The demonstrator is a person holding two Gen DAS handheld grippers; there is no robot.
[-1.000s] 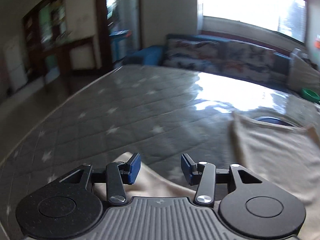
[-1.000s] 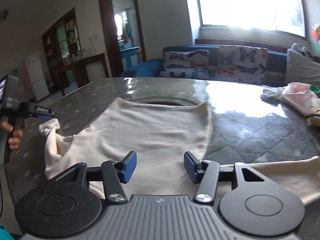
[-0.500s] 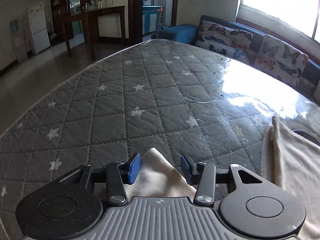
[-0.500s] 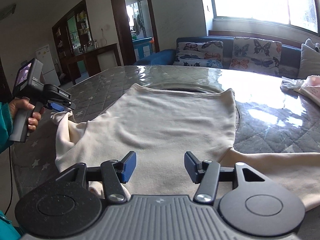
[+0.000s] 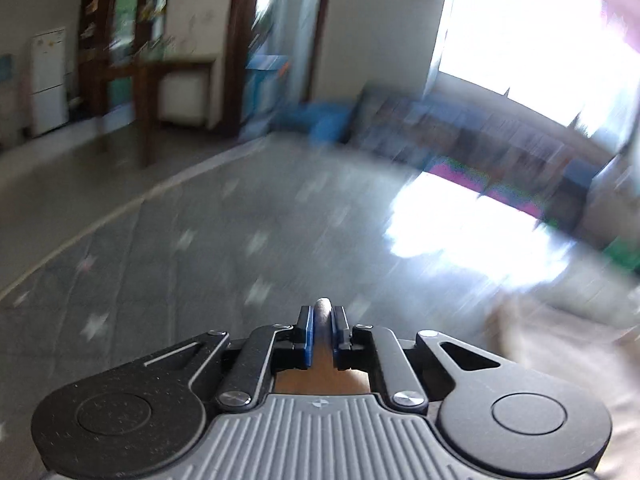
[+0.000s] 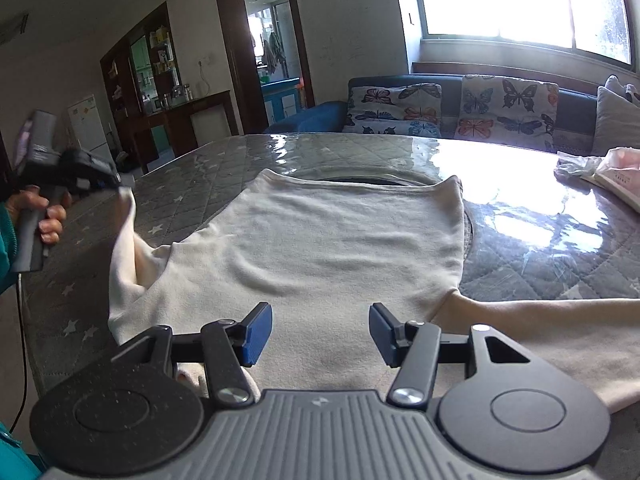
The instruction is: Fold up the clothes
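Observation:
A cream long-sleeved shirt (image 6: 320,248) lies spread flat on the grey quilted table (image 6: 540,264). My left gripper (image 5: 323,316) is shut on the end of the shirt's left sleeve (image 5: 322,305) and holds it lifted above the table; in the right wrist view the same gripper (image 6: 116,182) shows at the far left with the sleeve (image 6: 124,264) hanging from it. My right gripper (image 6: 320,330) is open and empty, low over the shirt's near part. The other sleeve (image 6: 540,328) runs off to the right. The left wrist view is blurred by motion.
A pink and white garment pile (image 6: 612,172) lies at the table's far right. A sofa with butterfly cushions (image 6: 452,106) stands behind the table under a bright window. The table's left edge (image 6: 36,320) drops to the floor.
My left gripper has shut on the sleeve end and lifted it off the table. My right gripper has stayed open over the shirt.

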